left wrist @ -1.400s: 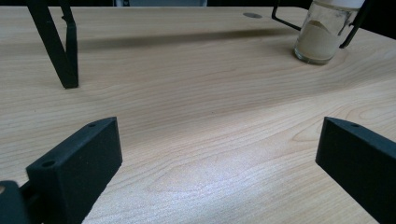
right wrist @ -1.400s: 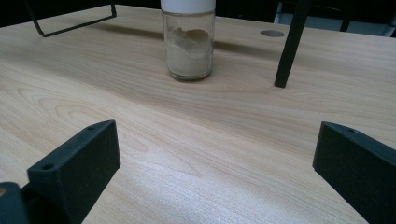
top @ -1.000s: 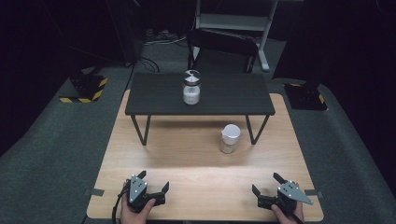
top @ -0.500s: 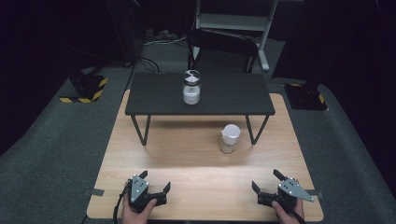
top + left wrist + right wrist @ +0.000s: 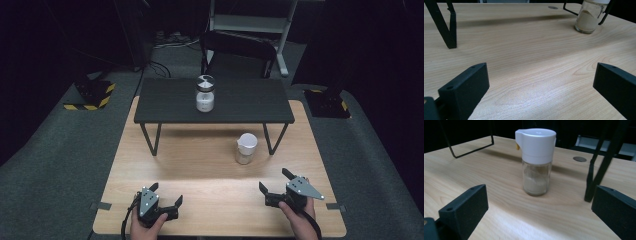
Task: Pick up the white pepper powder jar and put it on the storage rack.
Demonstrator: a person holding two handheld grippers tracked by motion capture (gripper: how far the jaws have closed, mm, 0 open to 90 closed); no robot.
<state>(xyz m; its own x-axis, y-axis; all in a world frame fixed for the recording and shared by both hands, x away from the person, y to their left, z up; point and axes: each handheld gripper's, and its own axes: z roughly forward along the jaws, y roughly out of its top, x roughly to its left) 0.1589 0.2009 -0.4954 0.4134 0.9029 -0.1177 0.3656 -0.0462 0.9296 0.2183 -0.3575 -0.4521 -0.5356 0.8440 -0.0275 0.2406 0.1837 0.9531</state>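
Left tool (image 5: 167, 195) is resting low over the near left part of the wooden desk (image 5: 200, 165), held by the left hand (image 5: 147, 225), its jaws standing wide apart with nothing between them; the left gripper view is showing bare wood between the two black jaws. A black shelf (image 5: 215, 102) on thin legs is standing across the far part of the desk. One jar (image 5: 205, 93) with a dark lid and white contents is sitting upright near the middle of the shelf top. A second jar (image 5: 245, 148), glass with a white cap and pale powder in its lower part, is standing upright on the desk just in front of the shelf's right legs; the right gripper view is showing it (image 5: 536, 161) straight ahead, well apart from the jaws. Right tool (image 5: 277, 183) is sitting over the near right part of the desk, held by the right hand (image 5: 297, 215), jaws wide apart and gripping nothing
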